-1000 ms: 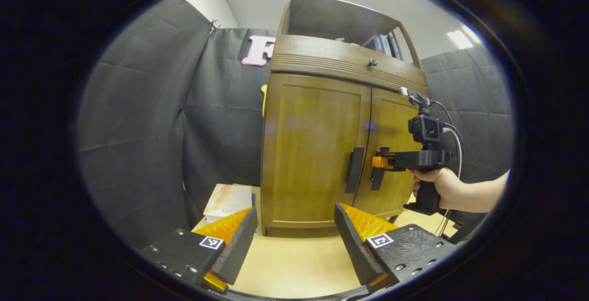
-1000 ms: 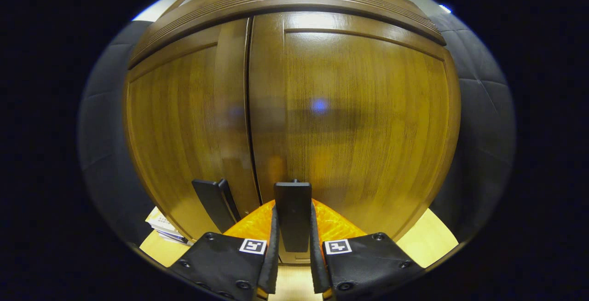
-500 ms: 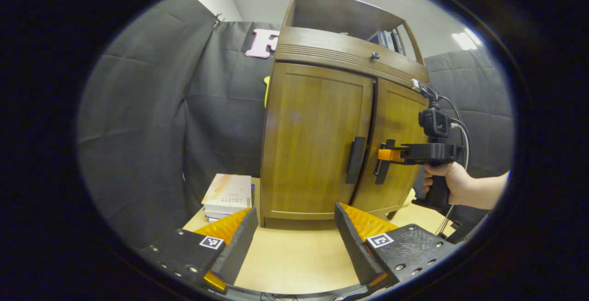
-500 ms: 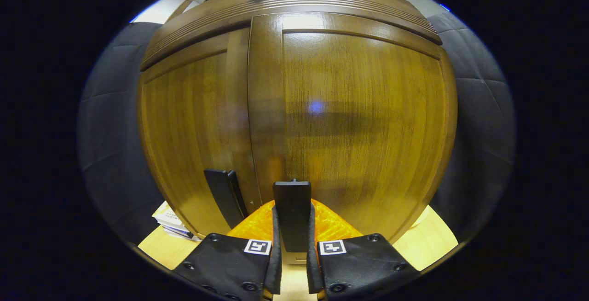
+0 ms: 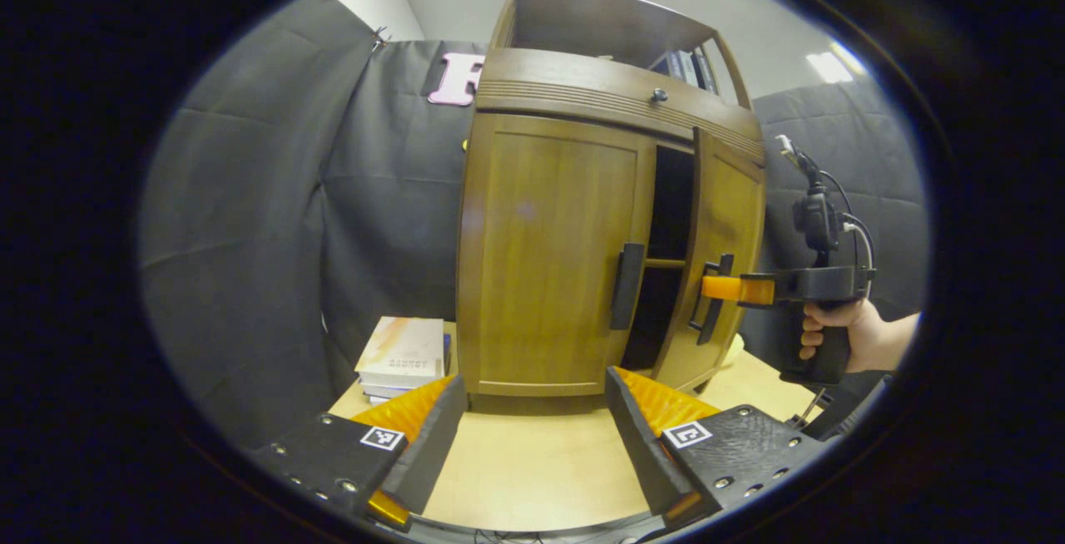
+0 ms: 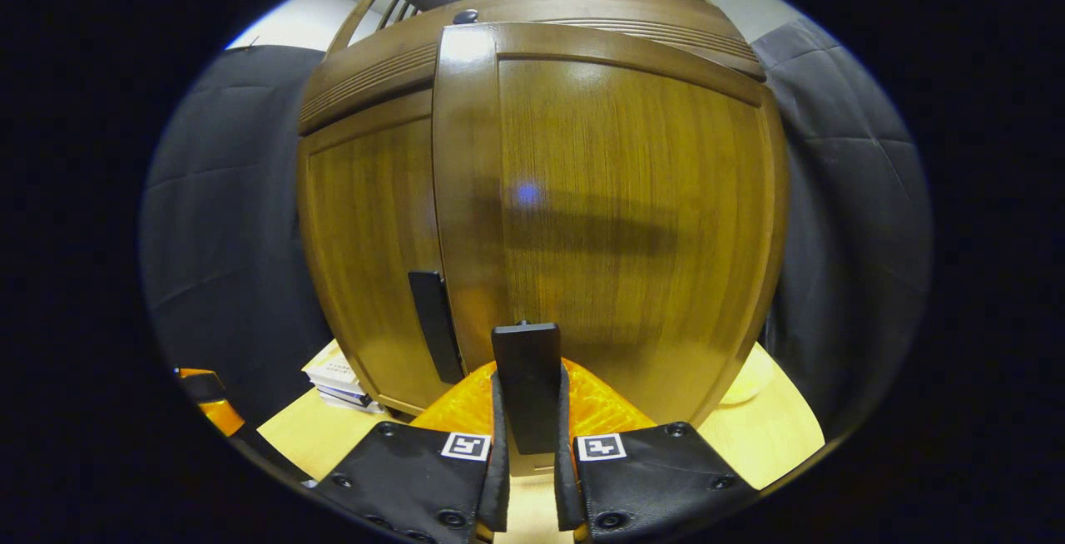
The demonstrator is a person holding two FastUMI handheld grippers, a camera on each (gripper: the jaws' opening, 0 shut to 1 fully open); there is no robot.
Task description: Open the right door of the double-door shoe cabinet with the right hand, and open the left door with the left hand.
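A brown wooden shoe cabinet (image 5: 574,86) stands on a light table. Its right door (image 5: 724,220) is swung partly out, leaving a dark gap with a shelf inside. The right gripper (image 5: 715,288), held by a hand, is shut on the right door handle (image 5: 709,299). In the right gripper view that right door handle (image 6: 526,386) stands upright, clamped between the fingers of my right gripper (image 6: 527,477), with the right door (image 6: 616,220) close ahead. The left door (image 5: 549,253) is closed, its left door handle (image 5: 626,286) untouched. My left gripper (image 5: 532,436) is open, low in front of the cabinet.
A stack of books (image 5: 401,348) lies on the table (image 5: 516,477) left of the cabinet. Dark cloth walls enclose the booth. The drawer above the doors has a small knob (image 5: 659,96). An open shelf on top holds books (image 5: 686,68).
The right door has swung from closed to partly open as the right gripper pulled its handle outward and to the right. The left gripper stays open.
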